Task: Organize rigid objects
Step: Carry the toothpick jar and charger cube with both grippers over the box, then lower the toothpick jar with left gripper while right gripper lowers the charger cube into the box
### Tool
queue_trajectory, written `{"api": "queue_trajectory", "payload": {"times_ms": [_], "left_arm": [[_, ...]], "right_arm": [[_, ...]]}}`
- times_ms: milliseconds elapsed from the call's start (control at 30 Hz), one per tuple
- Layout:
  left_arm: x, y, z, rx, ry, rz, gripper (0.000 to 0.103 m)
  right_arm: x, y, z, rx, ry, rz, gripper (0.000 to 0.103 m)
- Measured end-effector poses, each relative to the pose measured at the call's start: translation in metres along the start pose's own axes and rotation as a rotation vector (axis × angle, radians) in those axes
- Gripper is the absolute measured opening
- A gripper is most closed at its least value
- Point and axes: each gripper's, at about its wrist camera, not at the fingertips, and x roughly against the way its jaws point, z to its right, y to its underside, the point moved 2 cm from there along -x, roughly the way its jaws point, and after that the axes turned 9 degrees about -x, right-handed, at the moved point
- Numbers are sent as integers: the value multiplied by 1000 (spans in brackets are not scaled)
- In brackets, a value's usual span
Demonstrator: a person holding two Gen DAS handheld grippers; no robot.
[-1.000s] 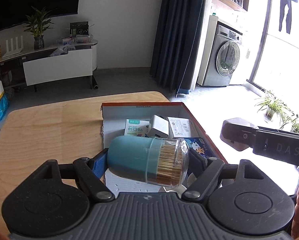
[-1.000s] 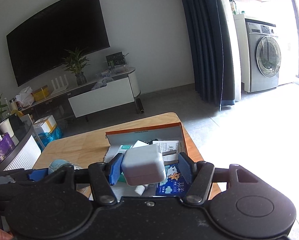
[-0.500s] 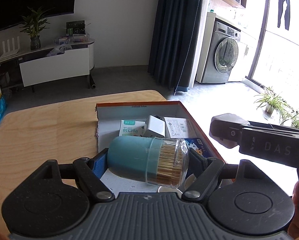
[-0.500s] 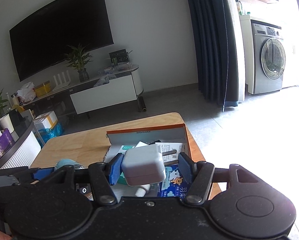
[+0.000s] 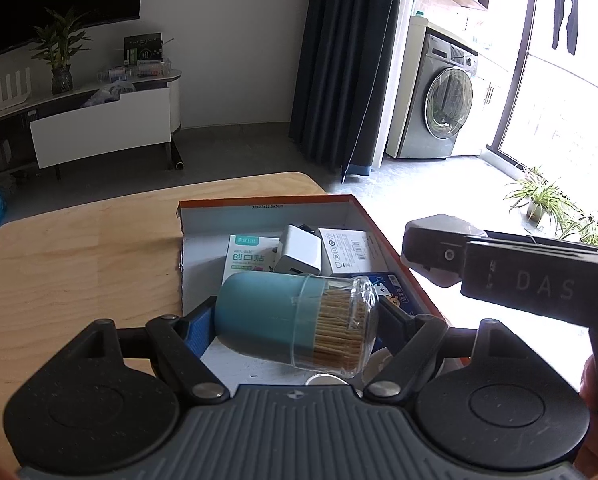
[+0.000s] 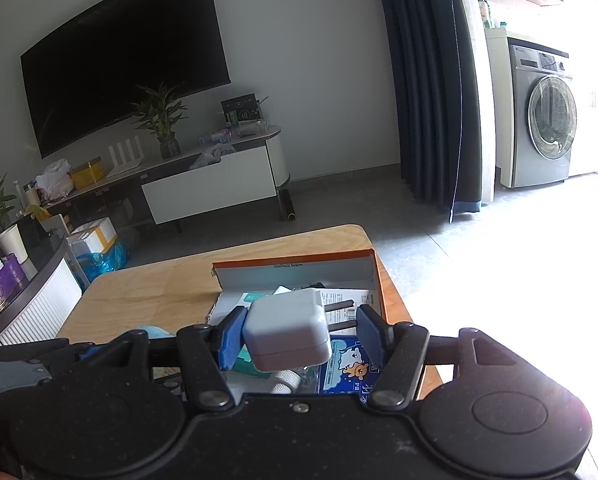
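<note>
A teal toothpick holder (image 5: 267,312) with a clear lid lies sideways in the air, and my left gripper (image 5: 297,312) is shut on it, just above the near end of an orange-rimmed cardboard box (image 5: 267,200) on the wooden table (image 5: 79,248). In the right wrist view my right gripper (image 6: 302,320) is shut on a white plug charger (image 6: 287,328), its prongs pointing at the right finger, over the same box (image 6: 295,258). The right gripper (image 5: 427,248) also shows side-on at the right of the left wrist view.
Inside the box lie a green-and-white plaster packet (image 5: 247,258), another white charger (image 5: 299,250), a white labelled carton (image 5: 347,250) and a blue cartoon packet (image 6: 347,364). Bare wood lies left of the box. The table's right edge drops to the floor.
Both views have drifted very slightly; both grips and the box contents look the same.
</note>
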Motion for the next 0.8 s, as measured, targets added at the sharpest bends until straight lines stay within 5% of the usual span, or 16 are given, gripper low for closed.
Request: {"api": "queue_trajectory", "payload": {"times_ms": [800], "left_arm": [[-10,-10,-3,6,3,-26,82]], "right_arm": [[-10,-10,2,-17,-18,-19,72]]}}
